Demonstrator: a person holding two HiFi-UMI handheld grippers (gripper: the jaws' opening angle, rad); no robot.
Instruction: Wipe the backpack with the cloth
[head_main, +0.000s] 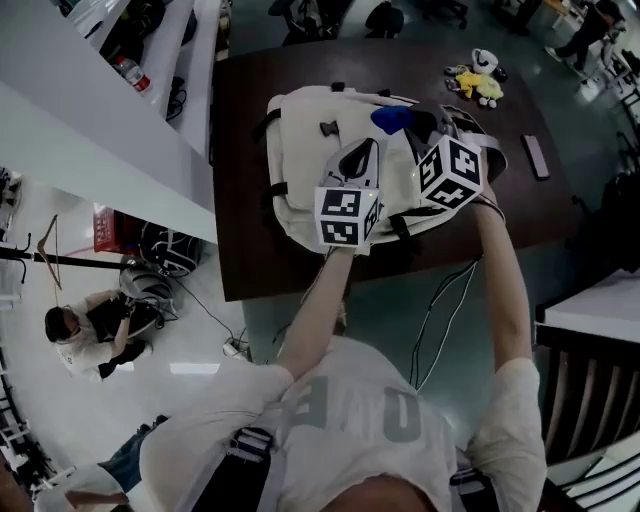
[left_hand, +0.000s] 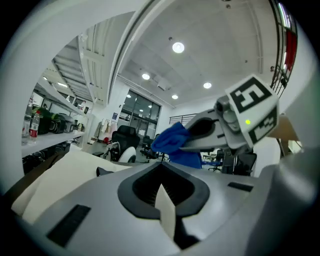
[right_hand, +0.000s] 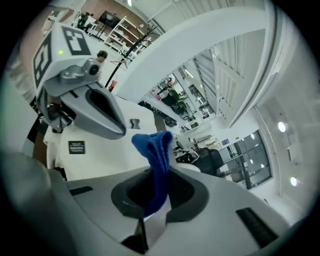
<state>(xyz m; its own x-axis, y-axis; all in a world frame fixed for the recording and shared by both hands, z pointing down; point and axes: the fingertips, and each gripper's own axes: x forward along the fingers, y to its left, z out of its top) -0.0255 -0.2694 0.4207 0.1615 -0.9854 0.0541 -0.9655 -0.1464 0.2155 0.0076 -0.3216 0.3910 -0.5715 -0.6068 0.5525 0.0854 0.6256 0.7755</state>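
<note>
Head view: a cream fabric backpack (head_main: 300, 160) is laid on the dark brown table (head_main: 250, 262). A crumpled blue cloth (head_main: 392, 119) is clamped in the right gripper (head_main: 412, 122) above its far right part. The left gripper (head_main: 358, 158) is closed and empty. Wiping seems about to start, so the cloth should be lowered onto the fabric.

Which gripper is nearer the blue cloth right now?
Right. The right gripper is shut on the blue cloth; the left gripper is shut, beside it over the backpack, not touching.

Head view steeply down over table (head_main: 240, 200), gripper views low, close, all sharing backpack (head_main: 310, 130)
</note>
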